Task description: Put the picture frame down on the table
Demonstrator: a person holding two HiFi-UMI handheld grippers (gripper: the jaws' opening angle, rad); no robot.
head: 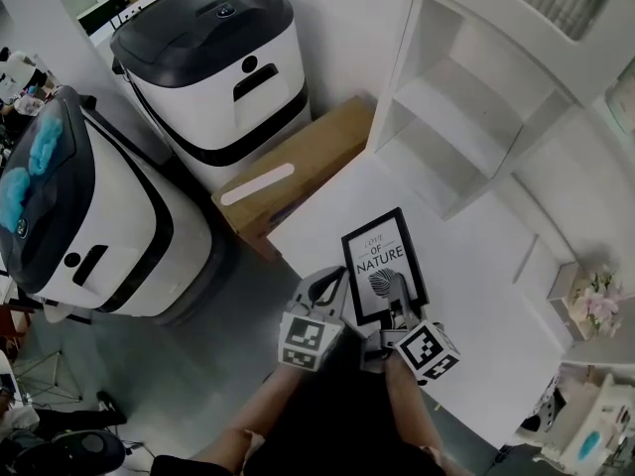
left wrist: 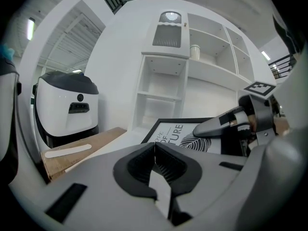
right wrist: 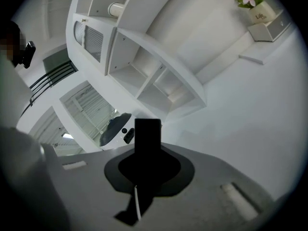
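Right claw (head: 398, 294) grips the picture frame (head: 382, 251) by its near edge; left claw (head: 332, 284) clenched empty alongside.

In the upper left of the head view we see a white machine with a dark lid (head: 213, 67), and lower on the left edge a second white machine (head: 94, 231) with a blue cloth (head: 25, 172) lying on its dark top. Between them and the centre a cardboard box (head: 303, 157) rests on the grey floor (head: 198, 375), a pale strip (head: 256, 183) across its top. A white shelf unit (head: 466, 117) with open compartments fills the upper right. Pink flowers (head: 595, 300) in a small pot sit at the right edge.
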